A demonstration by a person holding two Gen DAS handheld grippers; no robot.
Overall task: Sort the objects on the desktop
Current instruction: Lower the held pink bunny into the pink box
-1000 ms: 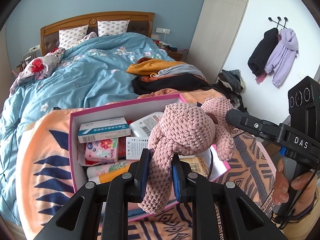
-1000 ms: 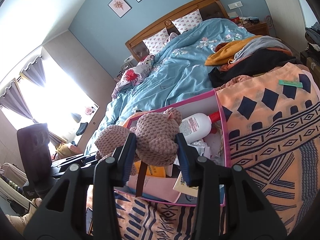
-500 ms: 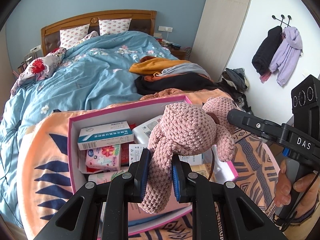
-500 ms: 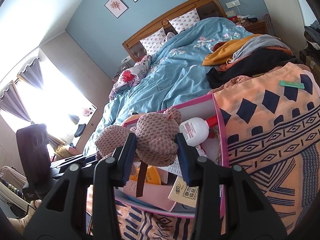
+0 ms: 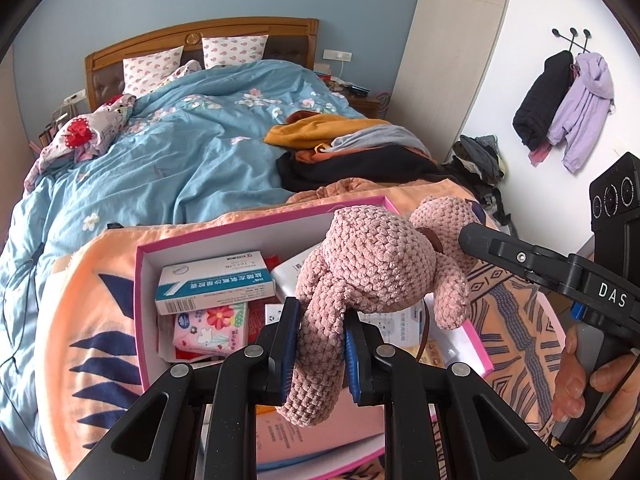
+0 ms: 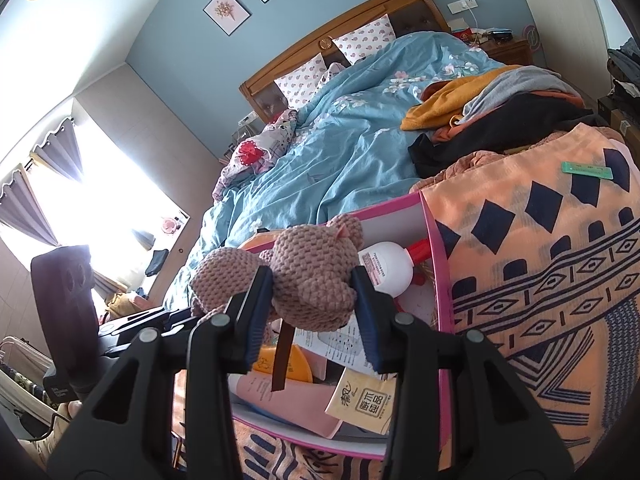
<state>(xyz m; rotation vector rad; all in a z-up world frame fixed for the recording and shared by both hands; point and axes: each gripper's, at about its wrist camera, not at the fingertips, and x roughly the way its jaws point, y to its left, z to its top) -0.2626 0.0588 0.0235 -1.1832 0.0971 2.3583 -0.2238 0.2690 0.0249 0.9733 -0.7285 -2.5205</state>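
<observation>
A pink knitted plush toy (image 5: 376,264) hangs in the air over an open pink box (image 5: 138,280). My left gripper (image 5: 320,344) is shut on the toy's leg. My right gripper (image 6: 312,312) is shut on the toy's head (image 6: 316,280) and also shows at the right of the left wrist view (image 5: 472,236). The box (image 6: 436,264) holds a blue-white carton (image 5: 216,280), a floral tissue pack (image 5: 212,324), a white bottle (image 6: 386,268), an orange tube (image 6: 286,364) and paper packets.
The box rests on an orange patterned blanket (image 6: 560,264) at the foot of a bed with a blue duvet (image 5: 180,152). A clothes pile (image 5: 360,152) lies beyond the box. A green strip (image 6: 586,170) lies on the blanket. Coats (image 5: 564,108) hang on the wall.
Both grippers have carried the plush toy a little higher and farther over the box, so more of the box's contents show below it. The grips are unchanged.
</observation>
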